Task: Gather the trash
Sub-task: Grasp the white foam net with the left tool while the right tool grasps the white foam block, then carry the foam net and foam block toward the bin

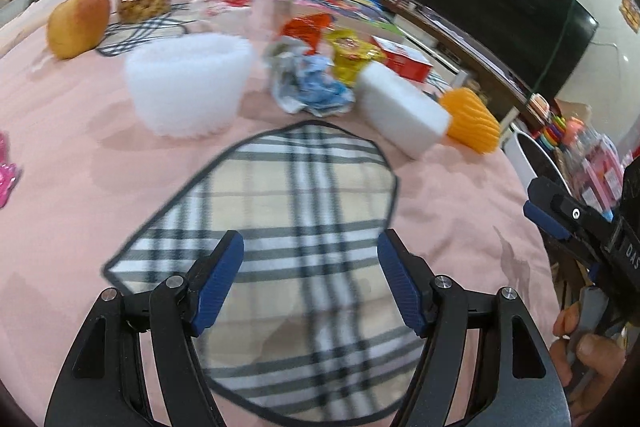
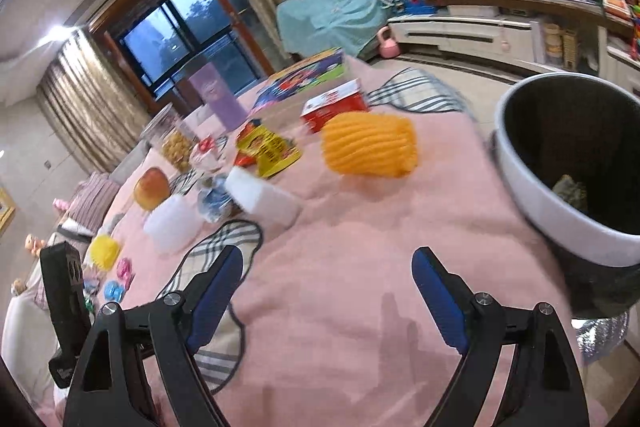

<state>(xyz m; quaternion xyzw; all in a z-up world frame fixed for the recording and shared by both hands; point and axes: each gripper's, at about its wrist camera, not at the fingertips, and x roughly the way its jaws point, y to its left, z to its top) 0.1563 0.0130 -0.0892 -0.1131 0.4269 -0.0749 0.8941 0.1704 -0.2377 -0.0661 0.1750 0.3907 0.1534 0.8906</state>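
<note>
Grippers, left gripper (image 1: pixel 310 283) and right gripper (image 2: pixel 326 293), are hovering spread and empty; crumpled wrapper (image 1: pixel 310 83), at twelve o'clock, probably needs a centred pinch before the bin (image 2: pixel 532 187).

Left wrist: looked low and close across the plaid cloth (image 1: pixel 280 227).
Right wrist: faced the table's right edge by the bin (image 2: pixel 560 195).
Shared: orange foam (image 1: pixel 474 119) (image 2: pixel 368 145).

Dark television (image 1: pixel 496 15), curtained window (image 2: pixel 188 27), white cabinet (image 2: pixel 460 35).
</note>
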